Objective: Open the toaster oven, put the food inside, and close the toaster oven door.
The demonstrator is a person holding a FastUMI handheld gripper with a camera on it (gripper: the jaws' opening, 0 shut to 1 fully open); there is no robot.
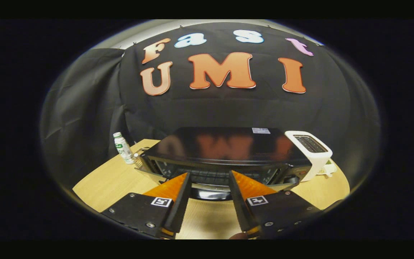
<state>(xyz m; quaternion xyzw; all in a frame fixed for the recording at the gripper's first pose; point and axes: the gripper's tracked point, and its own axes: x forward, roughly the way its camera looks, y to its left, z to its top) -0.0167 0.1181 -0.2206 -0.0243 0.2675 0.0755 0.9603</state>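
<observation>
Black toaster oven (225,149), white toaster (313,153), orange-backed gripper (208,176) (fingers black), seemingly pale wood table (110,181).

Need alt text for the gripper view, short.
The gripper is open, its fingers reaching at the black toaster oven's door handle on a wooden table. A white toaster and a small bottle flank it.

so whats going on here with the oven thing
A person is holding a hand-held gripper up to a black toaster oven on a wooden table. Its fingers are open, and their tips flank the handle at the front of the oven door, without pressing on it. A white toaster stands on one side of the oven and a small white bottle on the other. I can't see any food here.
</observation>
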